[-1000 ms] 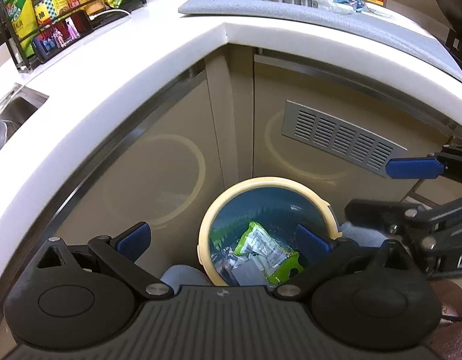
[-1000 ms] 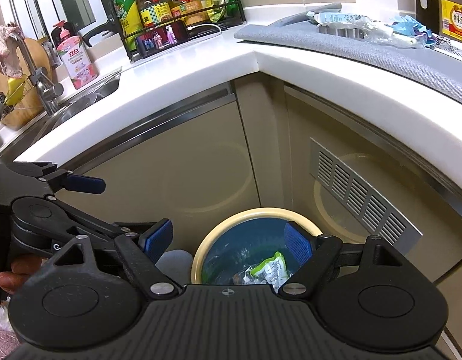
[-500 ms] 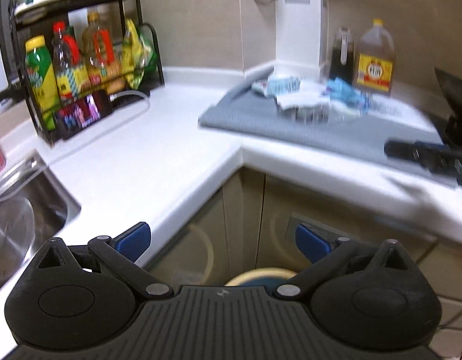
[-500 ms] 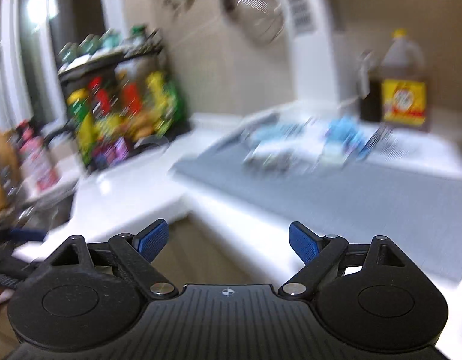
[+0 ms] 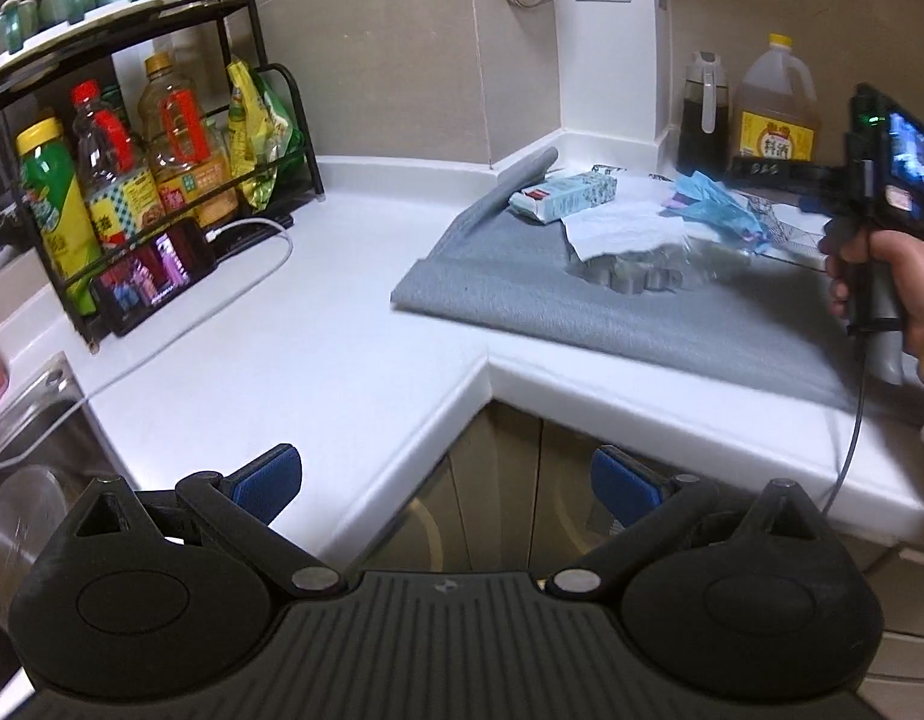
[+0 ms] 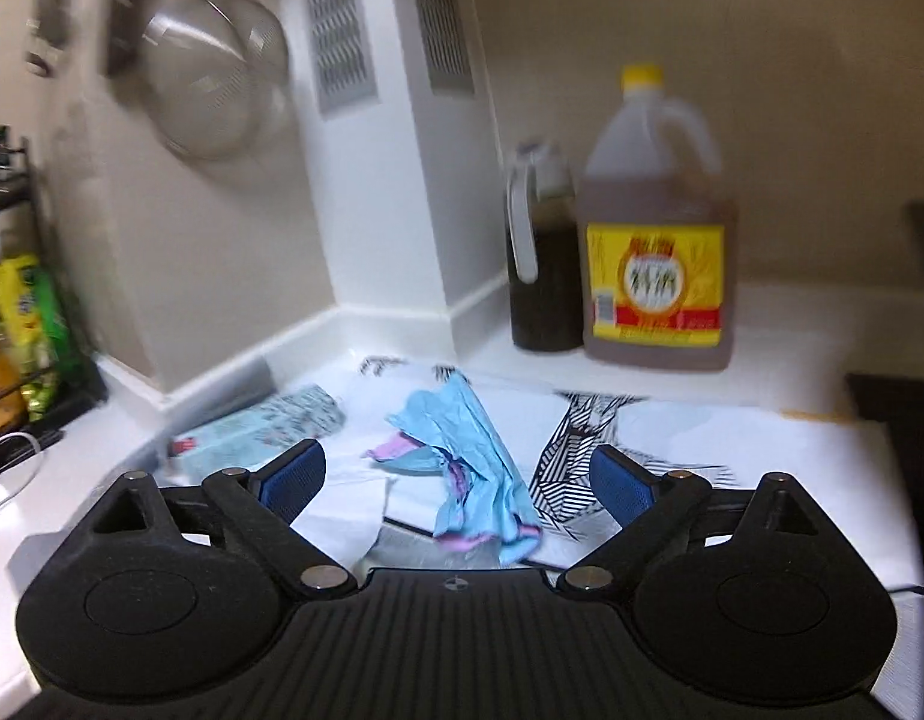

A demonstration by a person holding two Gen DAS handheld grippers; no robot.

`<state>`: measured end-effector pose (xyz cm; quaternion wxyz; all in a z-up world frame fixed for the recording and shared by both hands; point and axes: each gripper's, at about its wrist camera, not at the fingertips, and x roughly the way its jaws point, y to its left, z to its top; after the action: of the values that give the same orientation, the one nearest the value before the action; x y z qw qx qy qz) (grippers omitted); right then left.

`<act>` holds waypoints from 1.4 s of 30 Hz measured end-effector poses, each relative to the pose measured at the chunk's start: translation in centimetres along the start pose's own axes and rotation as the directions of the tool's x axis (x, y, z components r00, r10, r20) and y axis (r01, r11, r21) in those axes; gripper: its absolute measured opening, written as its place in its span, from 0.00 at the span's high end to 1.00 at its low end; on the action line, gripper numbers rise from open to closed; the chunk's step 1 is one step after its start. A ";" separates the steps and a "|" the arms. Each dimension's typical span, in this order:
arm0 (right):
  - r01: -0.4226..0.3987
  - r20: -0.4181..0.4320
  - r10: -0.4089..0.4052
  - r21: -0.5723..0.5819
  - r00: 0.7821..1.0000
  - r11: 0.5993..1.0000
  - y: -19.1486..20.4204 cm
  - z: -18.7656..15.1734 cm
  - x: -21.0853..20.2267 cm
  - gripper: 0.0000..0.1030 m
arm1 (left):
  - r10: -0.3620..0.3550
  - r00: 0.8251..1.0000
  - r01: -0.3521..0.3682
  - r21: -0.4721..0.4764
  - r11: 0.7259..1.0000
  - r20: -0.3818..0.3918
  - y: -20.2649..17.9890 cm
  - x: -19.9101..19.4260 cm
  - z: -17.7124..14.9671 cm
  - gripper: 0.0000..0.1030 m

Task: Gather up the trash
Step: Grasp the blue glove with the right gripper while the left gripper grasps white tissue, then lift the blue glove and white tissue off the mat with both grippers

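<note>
A crumpled light-blue and pink wrapper (image 6: 462,456) lies on the worktop between the jaws of my open, empty right gripper (image 6: 456,483); it also shows in the left wrist view (image 5: 717,207). A pale blue packet (image 6: 264,432) lies to its left, also in the left wrist view (image 5: 561,195). White paper (image 5: 624,231) rests on a grey crinkled thing (image 5: 636,273) on a grey mat (image 5: 582,312). My left gripper (image 5: 444,480) is open and empty above the worktop corner. The right gripper's body (image 5: 882,180) shows at the right edge.
A black rack (image 5: 132,150) with bottles and a phone (image 5: 156,279) stands at the left. A sink (image 5: 24,432) is at the far left. A dark bottle (image 6: 540,264) and a yellow-labelled jug (image 6: 657,252) stand behind the trash. Strainers (image 6: 204,78) hang on the wall.
Both grippers rose from over the bin on the floor to worktop height. The right gripper moved forward to the trash on the mat. Both stayed open.
</note>
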<state>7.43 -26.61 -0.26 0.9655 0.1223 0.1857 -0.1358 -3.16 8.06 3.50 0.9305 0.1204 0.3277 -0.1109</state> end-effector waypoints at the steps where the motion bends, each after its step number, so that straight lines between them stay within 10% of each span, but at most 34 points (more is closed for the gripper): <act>1: -0.004 -0.032 0.005 0.005 0.999 1.000 0.0 0.1 1.4 0.07 | -0.003 1.000 0.003 0.001 1.000 0.002 -0.1 0.5 0.7 0.00; 6: 0.023 -0.120 -0.019 0.035 0.993 0.999 -0.6 -0.3 5.8 0.13 | -0.064 0.998 0.064 0.002 0.998 0.011 -1.6 3.9 5.2 0.00; 9: 0.037 -0.152 -0.033 0.021 0.988 0.999 -0.9 -0.8 6.3 0.71 | -0.100 0.995 0.100 -0.004 0.995 0.018 -3.4 6.6 8.2 0.00; 18: 0.093 0.017 -0.096 0.124 0.995 0.988 -4.9 -1.8 1.2 0.73 | -0.285 0.956 0.284 -0.024 0.959 -0.073 -9.5 17.5 17.1 0.00; 30: 0.068 -0.058 -0.058 0.192 0.997 0.979 -5.7 -1.8 3.0 0.73 | -0.265 0.931 0.280 0.024 0.960 -0.253 -17.9 30.3 21.4 0.00; 34: 0.065 -0.072 -0.051 0.203 0.996 0.977 -5.8 -1.8 3.4 0.72 | -0.212 0.949 0.246 0.123 0.961 -0.234 -19.3 31.4 20.8 0.01; 36: 0.063 -0.073 -0.050 0.199 0.996 0.978 -5.7 -1.8 3.4 0.72 | -0.206 0.955 0.235 0.120 0.965 -0.214 -19.3 31.4 20.5 0.09; 40: 0.063 -0.070 -0.050 0.190 0.996 0.980 -5.6 -1.7 3.3 0.72 | -0.244 0.942 0.262 0.052 0.964 -0.232 -18.5 31.0 21.4 0.99; 42: 0.060 -0.069 -0.048 0.185 0.996 0.981 -5.5 -1.7 3.2 0.72 | -0.223 0.948 0.241 0.055 0.969 -0.229 -18.2 30.7 21.5 0.99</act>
<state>8.07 -32.00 -4.10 0.9392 0.2118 0.2062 -0.1748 27.48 -19.44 -2.54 0.8630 0.1306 0.4361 -0.2191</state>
